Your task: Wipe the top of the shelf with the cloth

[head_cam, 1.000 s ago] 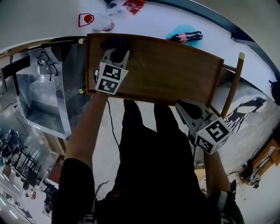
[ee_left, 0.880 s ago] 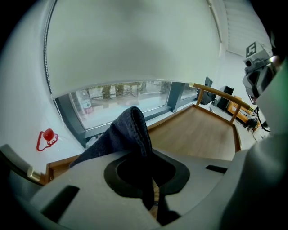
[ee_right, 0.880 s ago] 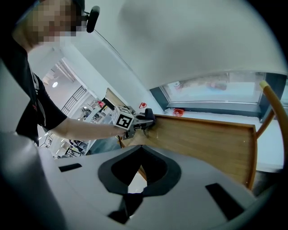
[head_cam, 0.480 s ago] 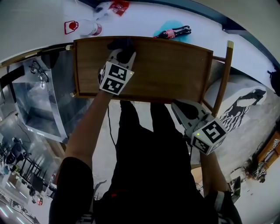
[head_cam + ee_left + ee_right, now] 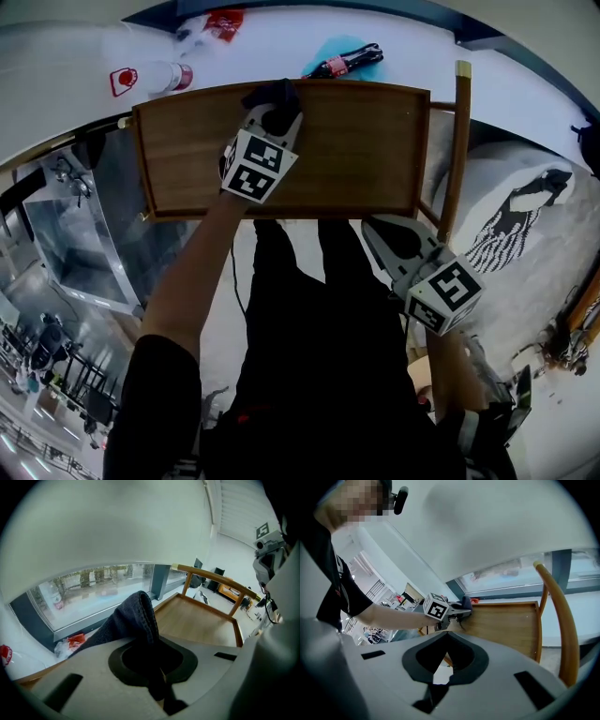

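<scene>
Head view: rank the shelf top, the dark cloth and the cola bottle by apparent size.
1. The shelf top, by far.
2. The dark cloth and the cola bottle look about alike; the bottle lies farther off, so unranked.

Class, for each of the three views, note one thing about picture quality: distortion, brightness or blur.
Head view: the wide-angle lens bows the edges of the shelf; corners go dark. Left gripper view: the bright window washes out, leaving the cloth a dark shape. Right gripper view: a mosaic patch sits top left; the left gripper looks small but sharp.
</scene>
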Demonstrator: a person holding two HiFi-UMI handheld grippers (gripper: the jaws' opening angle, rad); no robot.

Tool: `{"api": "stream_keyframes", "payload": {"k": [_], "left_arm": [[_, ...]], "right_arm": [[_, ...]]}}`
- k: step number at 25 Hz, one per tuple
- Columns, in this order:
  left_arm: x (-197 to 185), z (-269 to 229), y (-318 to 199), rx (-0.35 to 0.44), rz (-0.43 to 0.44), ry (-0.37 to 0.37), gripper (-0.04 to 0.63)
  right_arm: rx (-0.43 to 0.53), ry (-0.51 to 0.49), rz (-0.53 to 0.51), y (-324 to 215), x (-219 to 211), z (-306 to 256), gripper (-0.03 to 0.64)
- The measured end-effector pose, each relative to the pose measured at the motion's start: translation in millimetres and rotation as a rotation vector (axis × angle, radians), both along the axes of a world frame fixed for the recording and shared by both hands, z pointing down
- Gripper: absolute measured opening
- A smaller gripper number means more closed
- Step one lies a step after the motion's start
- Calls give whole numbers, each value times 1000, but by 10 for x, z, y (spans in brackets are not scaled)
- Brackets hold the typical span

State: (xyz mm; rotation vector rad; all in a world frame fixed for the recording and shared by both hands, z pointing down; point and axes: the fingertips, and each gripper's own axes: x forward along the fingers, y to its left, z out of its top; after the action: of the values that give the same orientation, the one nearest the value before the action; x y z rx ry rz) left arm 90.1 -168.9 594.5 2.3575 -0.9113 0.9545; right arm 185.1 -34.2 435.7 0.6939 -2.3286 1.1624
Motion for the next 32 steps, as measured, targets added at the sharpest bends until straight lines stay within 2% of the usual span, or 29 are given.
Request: {"api": "stream_keyframes", "payload": {"k": [17,26,32], "left_arm": [[1337,-51,9,-4,150,89,35],[1794,-68,35,-10,203,122,35],[2041,-145,30,-12,237,170,35]], "right_arm": [[0,-44,64,141,450,-43,4],[0,-44,100,173,664,-44,3],[-20,-36,121,187,791,-26,5]]}}
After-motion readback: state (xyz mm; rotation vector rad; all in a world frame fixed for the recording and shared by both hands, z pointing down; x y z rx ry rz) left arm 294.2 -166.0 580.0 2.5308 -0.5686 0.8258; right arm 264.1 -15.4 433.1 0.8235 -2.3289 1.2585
